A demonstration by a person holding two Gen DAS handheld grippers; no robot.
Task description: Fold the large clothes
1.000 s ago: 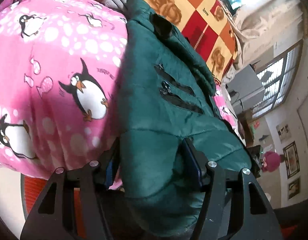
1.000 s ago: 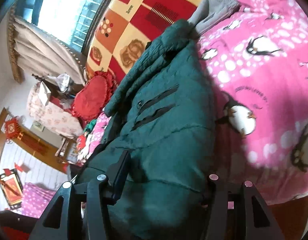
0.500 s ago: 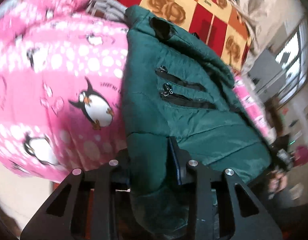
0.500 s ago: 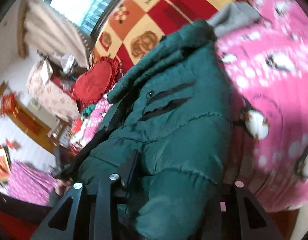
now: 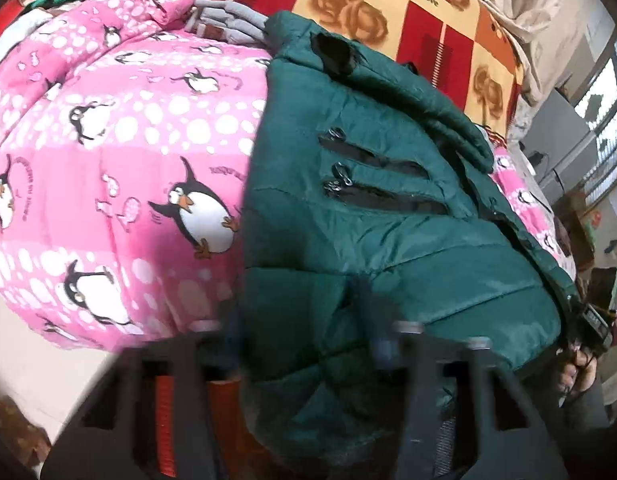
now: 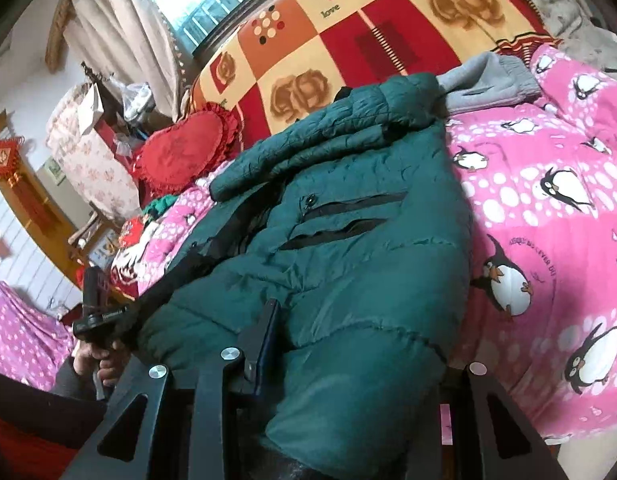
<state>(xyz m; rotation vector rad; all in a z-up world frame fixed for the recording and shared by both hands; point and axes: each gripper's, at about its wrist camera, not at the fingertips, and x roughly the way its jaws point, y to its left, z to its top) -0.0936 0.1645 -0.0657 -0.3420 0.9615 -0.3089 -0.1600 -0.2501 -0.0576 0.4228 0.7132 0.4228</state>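
Note:
A dark green padded jacket [image 5: 388, 216] lies lengthwise on a pink penguin quilt [image 5: 120, 168], with its black pocket zips facing up. Its hem hangs over the near bed edge. My left gripper [image 5: 304, 340] is blurred and its jaws stand around the hem's left part with fabric bunched between them. In the right wrist view the jacket [image 6: 348, 264] fills the middle. My right gripper [image 6: 360, 364] straddles the hem's right part, with its left finger [image 6: 264, 340] pressed on the fabric and its right finger hidden by the jacket.
Folded grey clothes [image 6: 484, 80] lie by the jacket's collar. A red, orange and cream checked blanket [image 6: 348, 40] covers the headboard side, and a red heart cushion [image 6: 184, 152] sits beside it. The other hand and gripper handle [image 6: 96, 320] show at the left.
Both grippers pulled back toward the near bed edge with the hem. The left jaws narrowed on the fabric, then read wider and blurred now. The jacket lies flatter.

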